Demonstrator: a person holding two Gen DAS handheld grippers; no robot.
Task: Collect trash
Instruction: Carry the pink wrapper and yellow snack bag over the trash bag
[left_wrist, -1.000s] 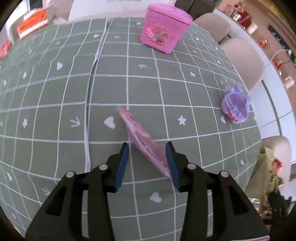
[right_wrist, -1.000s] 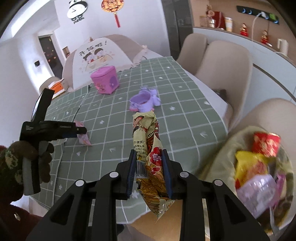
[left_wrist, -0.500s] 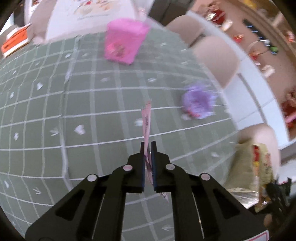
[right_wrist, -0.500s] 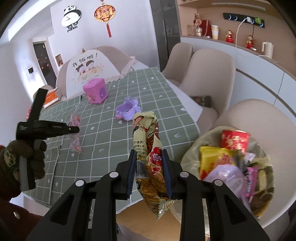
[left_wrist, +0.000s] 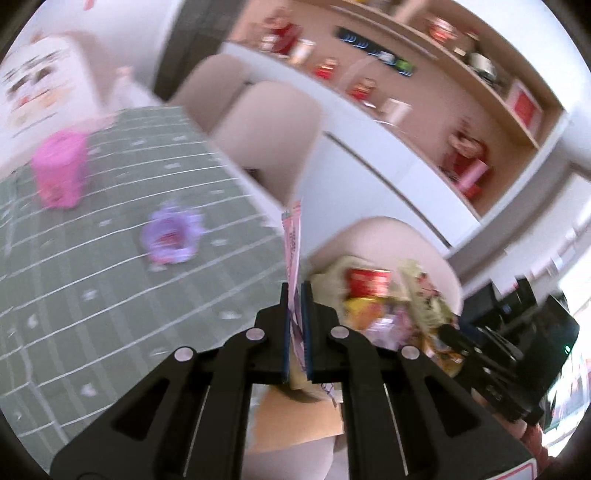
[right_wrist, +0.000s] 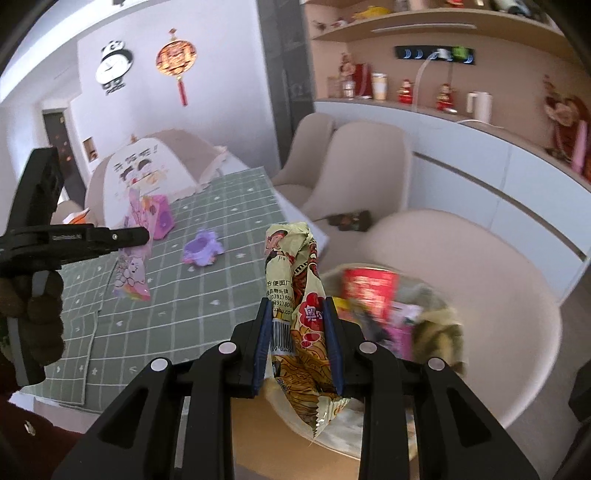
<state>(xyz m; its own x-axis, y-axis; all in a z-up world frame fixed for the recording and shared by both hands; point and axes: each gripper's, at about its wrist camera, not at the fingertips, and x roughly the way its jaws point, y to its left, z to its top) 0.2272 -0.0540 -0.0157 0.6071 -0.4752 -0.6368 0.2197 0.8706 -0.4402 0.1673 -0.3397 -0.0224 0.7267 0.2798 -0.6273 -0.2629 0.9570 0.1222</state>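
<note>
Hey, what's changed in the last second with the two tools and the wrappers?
The left tool closed on the pink wrapper, which lay on the green tablecloth, and lifted it off toward the trash bag on the chair. The right tool kept its grip on the yellow snack packet, now nearer the bag. The purple dish and pink box stayed put.

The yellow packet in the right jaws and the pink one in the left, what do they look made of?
Yellow packet: likely glossy printed plastic film, judging by its creases, shine and zigzag-cut end. Pink packet: apparently thin printed film too; it hangs limp and flat.
</note>
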